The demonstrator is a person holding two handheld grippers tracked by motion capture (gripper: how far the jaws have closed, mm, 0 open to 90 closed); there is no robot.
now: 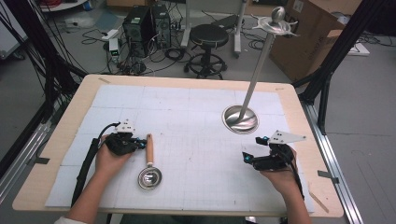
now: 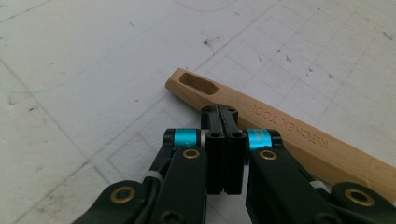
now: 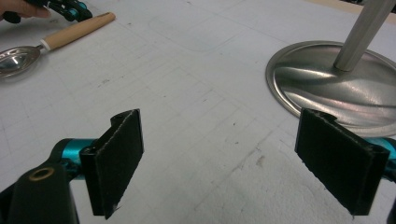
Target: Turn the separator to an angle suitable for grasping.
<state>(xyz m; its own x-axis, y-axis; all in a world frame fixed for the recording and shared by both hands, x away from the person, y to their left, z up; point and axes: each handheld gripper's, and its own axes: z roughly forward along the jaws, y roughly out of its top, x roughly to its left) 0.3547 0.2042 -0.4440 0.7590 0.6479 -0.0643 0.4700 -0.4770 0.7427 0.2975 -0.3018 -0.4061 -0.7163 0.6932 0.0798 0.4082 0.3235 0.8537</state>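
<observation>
- scene: a wooden table covered by a white gridded mat; a person's two hands each carry a two-jaw gripper over it.
- the thing in hand: a ladle with a wooden handle and a steel bowl lies flat on the mat at the left, bowl toward the person, handle pointing away.
- left gripper: the jaws are pressed together, pad against pad, with nothing between them; their tips sit at the near edge of the handle, close to its slotted hanging hole. whether they touch the wood cannot be told.
- right gripper: the jaws stand spread wide and hold nothing; it waits low over bare mat, just before the round base of a steel stand whose pole rises to hooks at the top.
- done so far, as a judgement: little; the ladle is neither gripped nor lifted, and the stand's hooks carry nothing.
- left to do, as a judgement: the shut jaws suggest a nudge or alignment of the handle rather than a grasp; taking hold, raising the ladle and, likely, hanging it by the slot on the stand all remain.
</observation>
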